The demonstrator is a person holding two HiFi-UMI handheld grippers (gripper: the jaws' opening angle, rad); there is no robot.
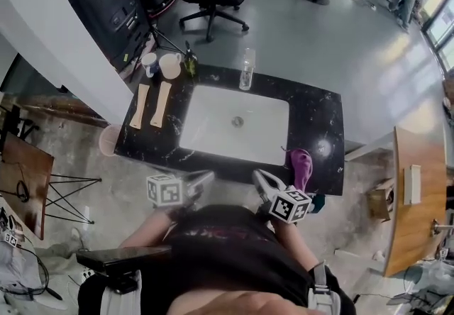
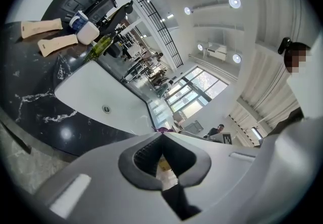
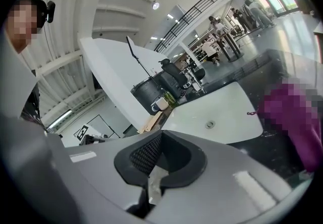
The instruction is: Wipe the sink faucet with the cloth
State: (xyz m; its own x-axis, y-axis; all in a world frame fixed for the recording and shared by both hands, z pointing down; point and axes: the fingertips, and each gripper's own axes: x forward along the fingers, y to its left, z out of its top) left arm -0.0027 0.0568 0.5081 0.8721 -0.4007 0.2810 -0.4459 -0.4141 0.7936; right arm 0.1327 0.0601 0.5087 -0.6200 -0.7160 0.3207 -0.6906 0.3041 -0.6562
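In the head view the person's torso point(image 1: 227, 250) hid the rear parts of the left hand-held gripper point(image 1: 204, 177) and of the right hand-held gripper point(image 1: 261, 177). The marker cube of the right one covered the lower end of the purple cloth point(image 1: 301, 164). It also covered most of a dark teal thing point(image 1: 318, 201) beside it, which we could not name. The clear upright thing point(image 1: 246, 69) at the far rim of the sink point(image 1: 213, 115) was too small for us to tell if it was a bottle or a tap. In the left gripper view only a sliver of the purple cloth showed above the jaw tips. In the right gripper view it was blurred and cut off at the edge.
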